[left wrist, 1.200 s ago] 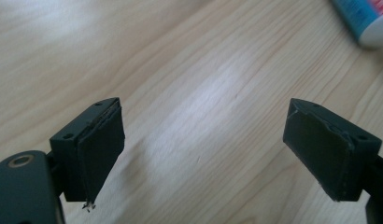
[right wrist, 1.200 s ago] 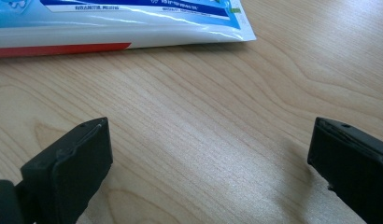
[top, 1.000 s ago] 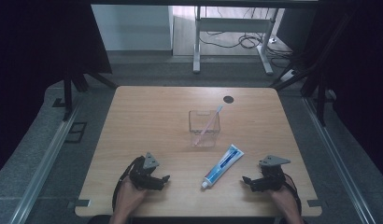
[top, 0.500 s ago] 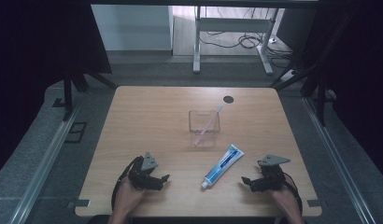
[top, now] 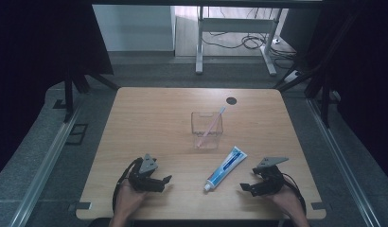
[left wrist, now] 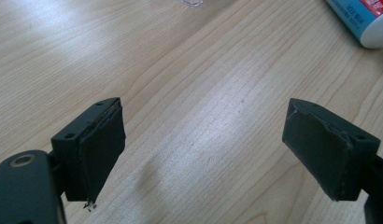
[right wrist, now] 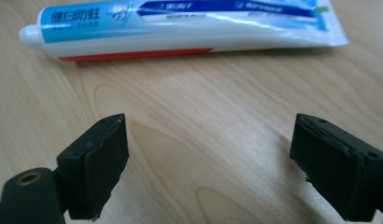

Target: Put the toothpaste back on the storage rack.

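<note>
High view: a pale wooden bench with a fine straight grain and rounded corners is being shown, with a small dark round hole set near its far edge. A clear, square-sided plastic cup is being seen standing at the middle of the bench, and a thin pink-and-white toothbrush is being propped slantwise inside it, its head rising past the far right rim. A flat toothpaste tube is being left lying on the bench just on the near side of the cup, its white cap pointed toward the person and its crimped tail toward the cup. The tube is being shown as glossy, blue and white with a red stripe along one edge; Chinese characters are printed on it in white, while the smaller print is too blurred to be read.

The left claw is being held released near the front edge, well apart from the tube, with bare wood lying between its matte black blocky pads. The right claw is being held near the tube's cap without touching it; its jaws have just been closing a little, yet are being kept wide apart, with nothing between them. In the right gripper view the tube is being seen lying across the wood beyond the pads.
</note>
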Action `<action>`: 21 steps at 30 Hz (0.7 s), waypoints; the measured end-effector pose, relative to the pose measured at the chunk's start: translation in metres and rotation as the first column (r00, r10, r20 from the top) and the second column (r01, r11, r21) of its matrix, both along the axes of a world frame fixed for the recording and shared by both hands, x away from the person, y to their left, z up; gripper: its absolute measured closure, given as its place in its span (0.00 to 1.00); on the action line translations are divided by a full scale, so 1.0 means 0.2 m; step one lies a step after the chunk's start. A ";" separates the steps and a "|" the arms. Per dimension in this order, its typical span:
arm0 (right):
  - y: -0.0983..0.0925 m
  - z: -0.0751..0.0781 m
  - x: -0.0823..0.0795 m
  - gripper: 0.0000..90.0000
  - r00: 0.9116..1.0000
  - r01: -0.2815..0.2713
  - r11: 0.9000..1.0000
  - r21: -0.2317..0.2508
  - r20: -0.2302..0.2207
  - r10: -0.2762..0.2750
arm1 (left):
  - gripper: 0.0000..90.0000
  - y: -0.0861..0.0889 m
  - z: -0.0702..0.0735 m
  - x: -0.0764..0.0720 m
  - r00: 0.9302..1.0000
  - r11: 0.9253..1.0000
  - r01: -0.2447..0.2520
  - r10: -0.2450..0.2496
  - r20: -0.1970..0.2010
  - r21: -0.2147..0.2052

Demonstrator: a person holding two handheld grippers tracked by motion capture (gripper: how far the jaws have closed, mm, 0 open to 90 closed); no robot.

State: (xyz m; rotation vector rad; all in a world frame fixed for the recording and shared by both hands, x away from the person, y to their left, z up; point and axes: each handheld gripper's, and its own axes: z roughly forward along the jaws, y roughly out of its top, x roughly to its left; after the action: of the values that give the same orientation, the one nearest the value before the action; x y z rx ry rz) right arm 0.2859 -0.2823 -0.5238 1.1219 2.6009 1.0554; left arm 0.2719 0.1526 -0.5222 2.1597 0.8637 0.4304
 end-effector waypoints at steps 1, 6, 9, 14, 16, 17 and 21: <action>0.00 0.00 0.00 0.20 1.000 0.000 1.000 -0.006 -0.004 0.000 | 0.15 0.00 0.00 0.00 1.000 1.000 0.002 -0.002 0.004 0.000; 0.03 0.05 0.00 0.51 1.000 0.015 1.000 0.020 0.004 -0.015 | 0.15 0.00 0.00 0.00 1.000 1.000 0.004 -0.004 0.008 0.003; 0.05 0.08 0.00 0.65 0.999 -0.017 0.999 0.040 0.028 0.016 | 0.15 0.00 0.00 0.00 1.000 1.000 0.001 -0.001 0.005 0.000; 0.11 0.13 0.00 0.74 0.993 -0.078 0.997 0.020 0.090 0.076 | 0.15 0.00 0.00 0.00 1.000 1.000 0.006 -0.006 0.020 -0.001; 0.15 0.14 0.00 0.76 0.992 -0.083 0.996 0.015 0.101 0.081 | 0.15 0.00 0.01 0.00 1.000 1.000 0.009 -0.009 0.023 0.000; 0.16 0.14 0.00 0.77 0.990 -0.085 0.996 0.011 0.111 0.084 | 0.15 0.00 0.01 0.00 1.000 1.000 0.009 -0.009 0.026 0.000; 0.22 0.16 0.02 0.87 0.991 -0.077 0.997 0.021 0.111 0.074 | 0.15 0.00 0.01 -0.01 1.000 1.000 0.007 -0.007 0.030 -0.003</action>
State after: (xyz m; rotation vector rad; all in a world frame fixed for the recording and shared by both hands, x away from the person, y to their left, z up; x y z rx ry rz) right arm 0.2895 -0.2374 -0.4919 0.9484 2.5692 1.1339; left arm 0.2708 0.1534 -0.5204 2.1478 0.8398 0.4570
